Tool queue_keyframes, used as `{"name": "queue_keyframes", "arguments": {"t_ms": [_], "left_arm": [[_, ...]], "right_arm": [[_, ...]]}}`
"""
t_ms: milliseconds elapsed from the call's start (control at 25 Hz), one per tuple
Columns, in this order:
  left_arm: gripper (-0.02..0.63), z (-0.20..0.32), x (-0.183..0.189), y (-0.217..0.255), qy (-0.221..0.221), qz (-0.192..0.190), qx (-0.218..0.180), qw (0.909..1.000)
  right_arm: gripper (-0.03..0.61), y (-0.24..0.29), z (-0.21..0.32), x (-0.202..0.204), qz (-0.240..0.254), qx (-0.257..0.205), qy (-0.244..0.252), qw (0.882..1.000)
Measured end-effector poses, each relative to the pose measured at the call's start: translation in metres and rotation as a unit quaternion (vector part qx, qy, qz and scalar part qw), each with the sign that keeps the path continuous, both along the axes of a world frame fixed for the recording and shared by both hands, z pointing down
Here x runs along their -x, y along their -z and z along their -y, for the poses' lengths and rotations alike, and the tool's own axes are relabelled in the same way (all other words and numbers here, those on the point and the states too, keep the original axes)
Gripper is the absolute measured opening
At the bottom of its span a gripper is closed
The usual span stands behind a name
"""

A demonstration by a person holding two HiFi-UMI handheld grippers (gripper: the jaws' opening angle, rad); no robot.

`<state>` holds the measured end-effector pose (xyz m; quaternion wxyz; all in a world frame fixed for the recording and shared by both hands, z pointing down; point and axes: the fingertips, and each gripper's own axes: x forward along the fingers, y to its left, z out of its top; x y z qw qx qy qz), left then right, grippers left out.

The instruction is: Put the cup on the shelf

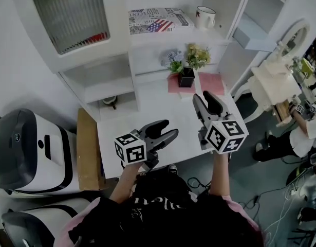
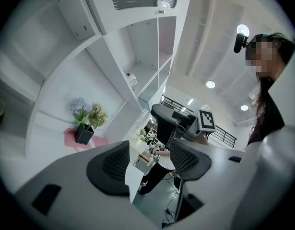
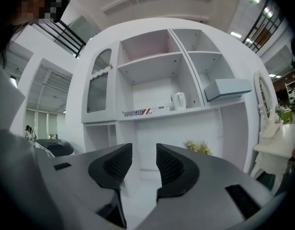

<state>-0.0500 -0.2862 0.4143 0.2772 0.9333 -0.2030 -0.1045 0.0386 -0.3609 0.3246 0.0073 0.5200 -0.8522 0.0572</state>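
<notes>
A white cup point(image 1: 205, 17) with a dark print stands upright on the white shelf point(image 1: 199, 34), to the right of a flat box with a flag pattern point(image 1: 156, 20). The right gripper view shows the cup point(image 3: 178, 100) on the same shelf board, far ahead. My left gripper point(image 1: 168, 129) hovers over the near edge of the white desk point(image 1: 147, 112), open, with nothing between its jaws point(image 2: 147, 152). My right gripper point(image 1: 205, 98) is held beside it, nearer the shelf, pointing at it. Its jaws point(image 3: 143, 159) stand a little apart and empty.
A black pot of flowers point(image 1: 187, 68) sits on pink mats at the back of the desk. A ribbed-glass cabinet door point(image 1: 70, 14) is at upper left, a small bowl point(image 1: 110, 101) in a cubby below. White machines point(image 1: 24, 151) and a cardboard box point(image 1: 88, 151) stand left; a dressing table point(image 1: 278, 84) and another person point(image 1: 296, 133) right.
</notes>
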Motion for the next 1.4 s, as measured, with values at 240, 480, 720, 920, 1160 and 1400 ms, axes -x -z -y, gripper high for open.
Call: {"name": "queue_keyframes", "arguments": {"t_ms": [240, 480, 720, 920, 1160, 1400], "left_arm": [[0.262, -0.031, 0.018, -0.02, -0.002, -0.005, 0.027, 0.9996], [0.244, -0.057, 0.023, -0.034, -0.014, 0.001, 0.037, 0.9992], [0.181, -0.072, 0.023, -0.038, -0.011, -0.006, 0.042, 0.999], [0.104, -0.086, 0.013, -0.035, -0.005, -0.007, 0.04, 0.9992], [0.069, -0.119, -0.016, -0.038, 0.009, 0.012, 0.034, 0.9993], [0.066, -0.172, -0.057, -0.034, 0.02, 0.013, 0.03, 0.9993]], "right_arm": [[0.176, -0.047, -0.056, 0.013, 0.014, 0.045, -0.006, 0.999], [0.167, -0.079, -0.101, 0.031, 0.039, 0.083, -0.006, 0.996], [0.155, -0.086, -0.125, 0.032, 0.056, 0.09, 0.002, 0.994], [0.144, -0.089, -0.145, 0.026, 0.065, 0.094, 0.015, 0.993], [0.13, -0.088, -0.191, 0.003, 0.072, 0.094, 0.033, 0.992], [0.098, -0.093, -0.245, -0.038, 0.073, 0.097, 0.048, 0.991]]}}
